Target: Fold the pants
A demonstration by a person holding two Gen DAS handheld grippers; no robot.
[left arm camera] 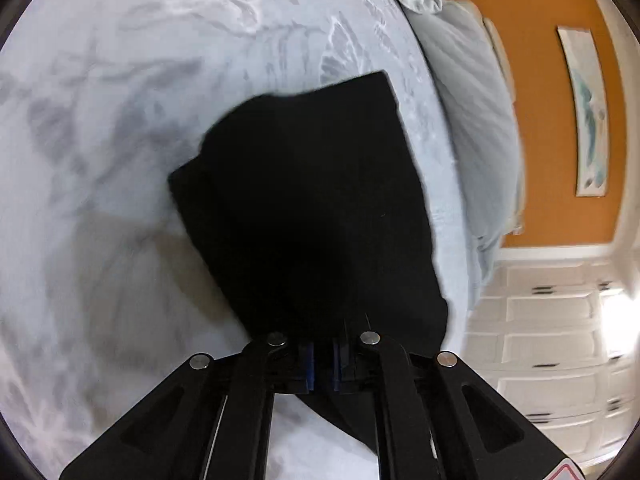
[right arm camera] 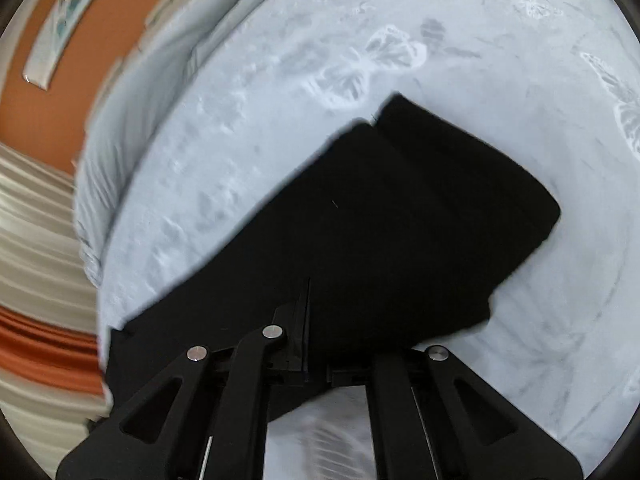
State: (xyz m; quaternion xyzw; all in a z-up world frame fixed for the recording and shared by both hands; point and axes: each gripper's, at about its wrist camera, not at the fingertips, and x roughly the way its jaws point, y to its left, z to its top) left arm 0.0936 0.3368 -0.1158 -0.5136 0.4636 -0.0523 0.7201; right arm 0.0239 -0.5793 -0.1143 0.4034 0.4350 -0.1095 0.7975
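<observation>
Black pants lie partly folded on the pale bed; left gripper and right gripper each clench a pants edge

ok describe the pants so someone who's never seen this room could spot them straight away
Start at the big bed with the pale blue butterfly-print bedspread, set against the orange wall. The pants lie on it as one flat, partly folded slab, their near edge at the left gripper and right gripper. They are the only solid black thing on the light bedding.
</observation>
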